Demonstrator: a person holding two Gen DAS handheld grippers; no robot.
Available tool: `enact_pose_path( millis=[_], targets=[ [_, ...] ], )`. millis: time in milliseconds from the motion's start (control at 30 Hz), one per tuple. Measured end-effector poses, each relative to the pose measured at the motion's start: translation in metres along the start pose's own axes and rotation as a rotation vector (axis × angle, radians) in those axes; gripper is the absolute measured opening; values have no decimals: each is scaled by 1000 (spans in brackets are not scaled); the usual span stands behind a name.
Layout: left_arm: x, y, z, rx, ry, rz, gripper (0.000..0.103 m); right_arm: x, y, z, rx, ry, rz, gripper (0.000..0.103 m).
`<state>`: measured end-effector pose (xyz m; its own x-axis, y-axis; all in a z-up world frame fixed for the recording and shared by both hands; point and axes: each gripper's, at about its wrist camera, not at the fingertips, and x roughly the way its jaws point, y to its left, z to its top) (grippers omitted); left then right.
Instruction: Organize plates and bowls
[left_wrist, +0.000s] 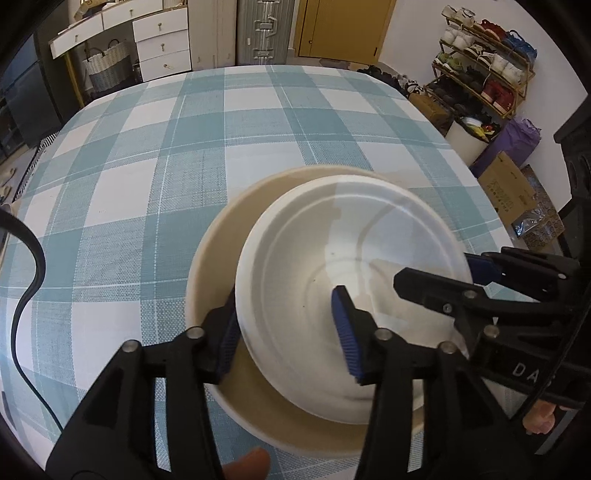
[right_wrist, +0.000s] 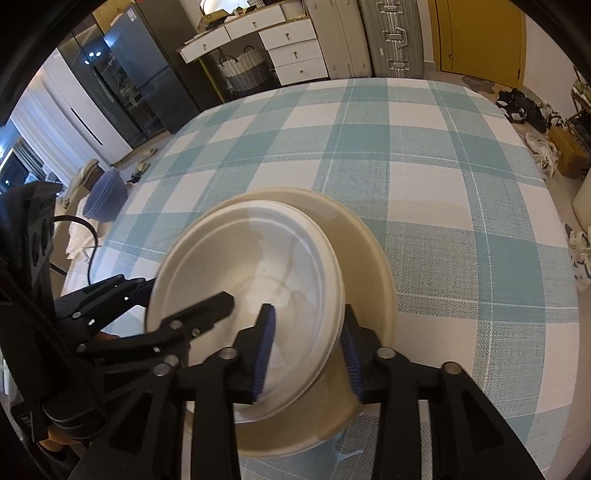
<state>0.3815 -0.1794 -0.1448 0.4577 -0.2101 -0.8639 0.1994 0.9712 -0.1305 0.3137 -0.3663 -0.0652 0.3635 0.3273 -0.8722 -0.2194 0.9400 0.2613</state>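
A white bowl (left_wrist: 332, 229) (right_wrist: 258, 251) lies tilted inside a wider cream bowl (left_wrist: 218, 240) (right_wrist: 365, 240) on the checked tablecloth. My left gripper (left_wrist: 286, 336) is open astride the white bowl's near left rim, one blue pad outside it and one inside. My right gripper (right_wrist: 307, 354) is open too, straddling the opposite rim, with the inner pad well off the wall. Each gripper shows in the other view: the right gripper (left_wrist: 436, 269) at the bowl's right edge, the left gripper (right_wrist: 188, 291) at its left edge.
The blue-and-white checked table (left_wrist: 258, 122) stretches away beyond the bowls. A black cable (left_wrist: 33, 266) hangs over its left edge. Off the table stand blue bowls (right_wrist: 105, 195) at the left, a shoe rack (left_wrist: 480, 66) and cardboard boxes (left_wrist: 506, 184) at the right.
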Motion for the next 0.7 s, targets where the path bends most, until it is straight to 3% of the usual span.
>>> enact_pose_path(
  millis=[133, 333, 700],
  targets=[
    [-6, 1, 2, -3, -12, -4, 53, -7, 0, 1, 0, -18, -28, 48],
    [-26, 4, 4, -7, -57, -10, 73, -23, -4, 1, 9, -54, -30, 50],
    [-73, 10, -1, 4, -156, -15, 82, -59, 6, -5, -29, -155, -7, 78]
  ],
)
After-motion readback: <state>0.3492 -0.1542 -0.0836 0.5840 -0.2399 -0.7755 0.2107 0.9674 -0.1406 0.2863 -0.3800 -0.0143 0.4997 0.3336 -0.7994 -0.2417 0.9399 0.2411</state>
